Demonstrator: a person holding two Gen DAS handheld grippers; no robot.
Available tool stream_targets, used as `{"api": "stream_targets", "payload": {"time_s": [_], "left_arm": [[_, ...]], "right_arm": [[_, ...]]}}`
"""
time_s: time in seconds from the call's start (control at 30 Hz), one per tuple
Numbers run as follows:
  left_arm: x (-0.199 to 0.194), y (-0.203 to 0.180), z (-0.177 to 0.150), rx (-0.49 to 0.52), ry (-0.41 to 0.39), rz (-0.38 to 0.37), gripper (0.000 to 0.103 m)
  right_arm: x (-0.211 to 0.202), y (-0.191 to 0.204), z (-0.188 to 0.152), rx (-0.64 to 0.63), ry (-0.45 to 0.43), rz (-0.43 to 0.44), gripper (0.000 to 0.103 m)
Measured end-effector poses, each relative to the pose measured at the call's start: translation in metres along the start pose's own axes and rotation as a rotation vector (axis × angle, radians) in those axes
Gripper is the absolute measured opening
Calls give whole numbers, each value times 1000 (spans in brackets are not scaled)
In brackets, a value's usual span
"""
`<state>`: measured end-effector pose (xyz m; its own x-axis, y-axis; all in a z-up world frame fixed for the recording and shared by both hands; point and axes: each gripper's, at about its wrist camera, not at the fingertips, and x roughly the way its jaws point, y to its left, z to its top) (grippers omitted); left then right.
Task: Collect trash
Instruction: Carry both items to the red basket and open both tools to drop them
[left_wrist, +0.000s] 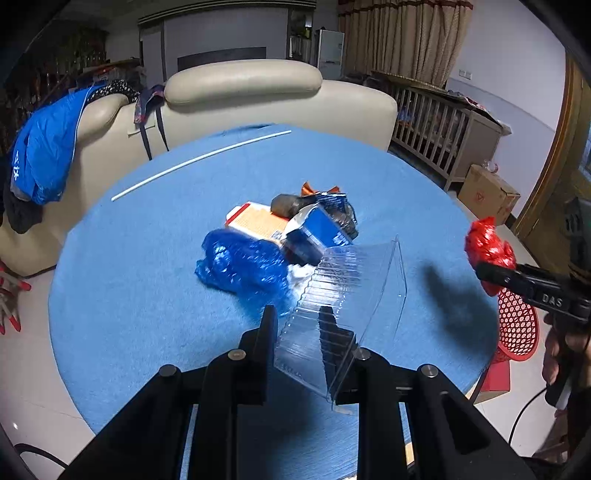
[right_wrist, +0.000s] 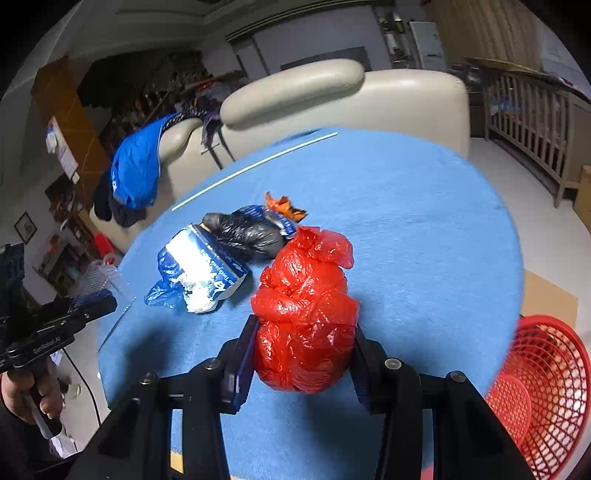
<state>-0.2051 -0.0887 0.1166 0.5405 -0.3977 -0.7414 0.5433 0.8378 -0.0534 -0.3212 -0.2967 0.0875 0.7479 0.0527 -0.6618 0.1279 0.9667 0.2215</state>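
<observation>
Right claw (right_wrist: 303, 354) clamps red bag (right_wrist: 306, 317); left claw (left_wrist: 295, 332) clamps clear tray (left_wrist: 343, 295)

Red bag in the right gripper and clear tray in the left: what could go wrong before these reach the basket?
1. The red plastic bag bulges well above the right gripper; slippery film might slide out.
2. The clear plastic tray is pinched only near one end by the left gripper, so it may flex or twist free.
3. The red basket sits below the blue table edge; a drop could miss it.
</observation>
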Motion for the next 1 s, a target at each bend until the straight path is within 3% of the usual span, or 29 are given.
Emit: {"api": "stream_targets", "payload": {"time_s": [0.2, 0.5, 0.73, 1.0], "left_arm": [[1, -22, 11, 21, -8, 15, 24], [8, -70, 31, 62, -23, -32, 24], [21, -128, 42, 113, -27, -119, 24], [45, -202, 46, 191, 10, -224, 24]], "right_arm": [[-27, -22, -7, 44, -42, -38, 47], [-67, -64, -24, 132, -110, -107, 47], [-99, -110, -45, 219, -146, -205, 47], [-117, -170, -75, 325, -120, -314, 47]]}}
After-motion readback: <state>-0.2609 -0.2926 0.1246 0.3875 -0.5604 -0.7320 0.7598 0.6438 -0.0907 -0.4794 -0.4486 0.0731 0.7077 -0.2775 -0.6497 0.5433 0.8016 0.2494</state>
